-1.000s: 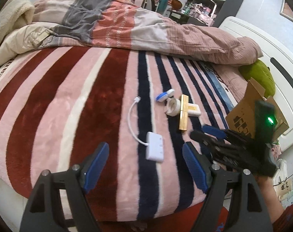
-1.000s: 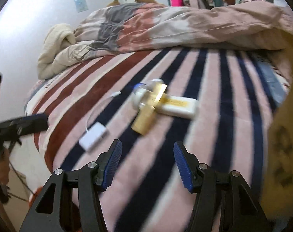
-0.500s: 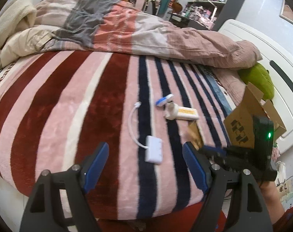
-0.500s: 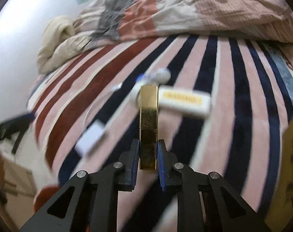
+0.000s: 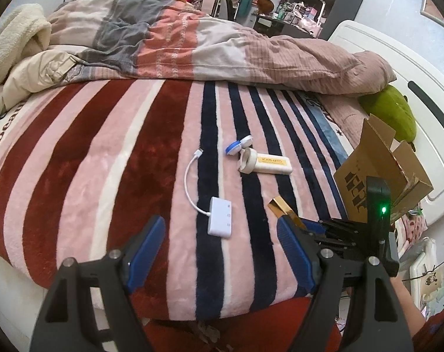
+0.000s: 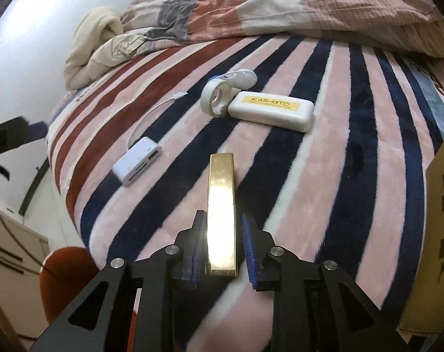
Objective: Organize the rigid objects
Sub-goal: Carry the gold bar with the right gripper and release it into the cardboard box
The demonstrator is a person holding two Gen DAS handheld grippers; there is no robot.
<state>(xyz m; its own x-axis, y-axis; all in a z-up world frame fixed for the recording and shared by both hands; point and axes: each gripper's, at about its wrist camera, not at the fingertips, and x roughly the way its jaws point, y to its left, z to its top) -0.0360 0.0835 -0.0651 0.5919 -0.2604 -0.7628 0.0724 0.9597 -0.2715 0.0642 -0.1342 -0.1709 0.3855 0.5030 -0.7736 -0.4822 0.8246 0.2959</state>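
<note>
My right gripper is shut on a long gold bar and holds it above the striped blanket; the bar also shows in the left wrist view. On the blanket lie a white adapter with a cable, a cream case labelled KATO-KATO, a white tape roll and a blue-and-white case. My left gripper is open and empty, just short of the white adapter. A cardboard box stands open at the right, beside my right gripper.
A rumpled duvet covers the far side of the bed. A green cushion lies by the white headboard. The bed's near edge drops off below my grippers, with an orange stool beneath.
My right gripper has closed on the gold bar, lifted it off the cream case and pulled it back toward the near edge. My left gripper has stayed open and drawn back slightly.
</note>
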